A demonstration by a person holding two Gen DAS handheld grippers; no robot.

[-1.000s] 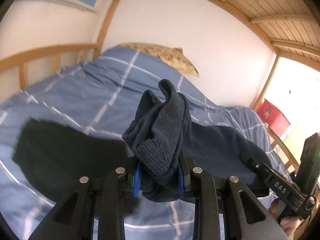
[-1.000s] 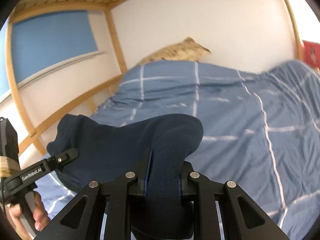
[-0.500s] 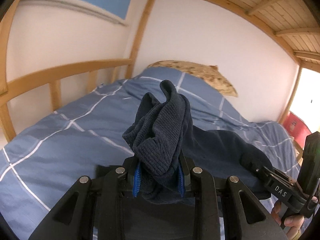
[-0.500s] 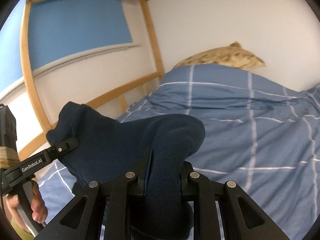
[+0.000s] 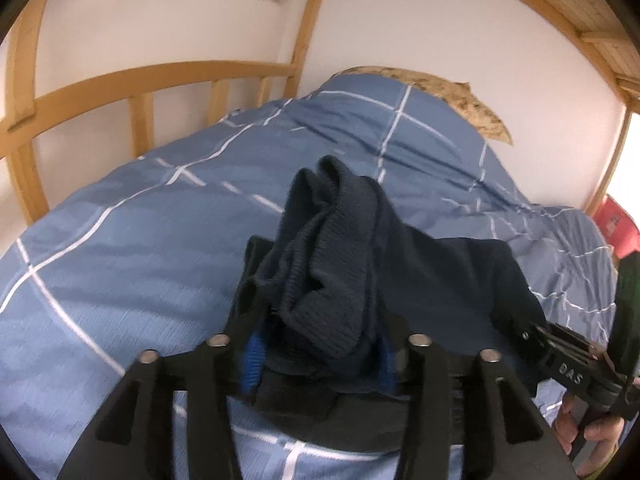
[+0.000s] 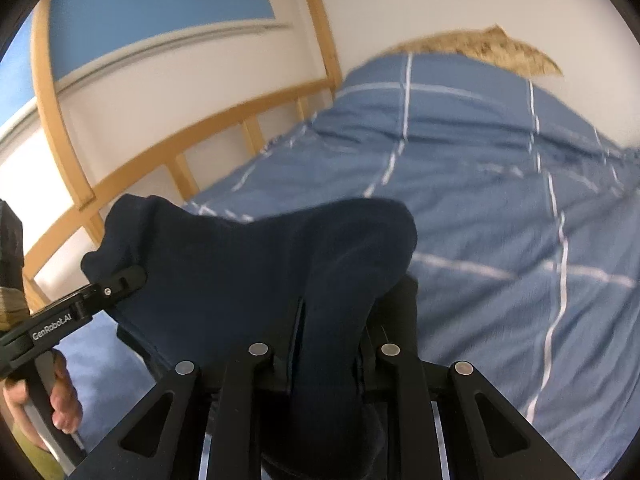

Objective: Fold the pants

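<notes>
The navy pants (image 5: 420, 276) are held above the blue checked duvet (image 5: 132, 248), stretched between both tools at lower centre of each view. A ribbed hem is clamped by the left gripper (image 5: 318, 354); the other end is clamped by the right gripper (image 6: 326, 354). Open bedding lies beyond, bounded upper left by the wooden rail (image 6: 208, 128).

Pants (image 5: 420, 272): dark navy, ribbed knit at the bunched cuff. Duvet (image 5: 140, 248): medium blue with a white windowpane grid. Pillow (image 6: 480, 48) at 12 o'clock: tan, brown-mottled. Bed rail (image 5: 140, 80): honey-coloured wood. Grippers (image 5: 320, 356) (image 6: 324, 356): black; blue pads (image 5: 252, 364) on the left.
</notes>
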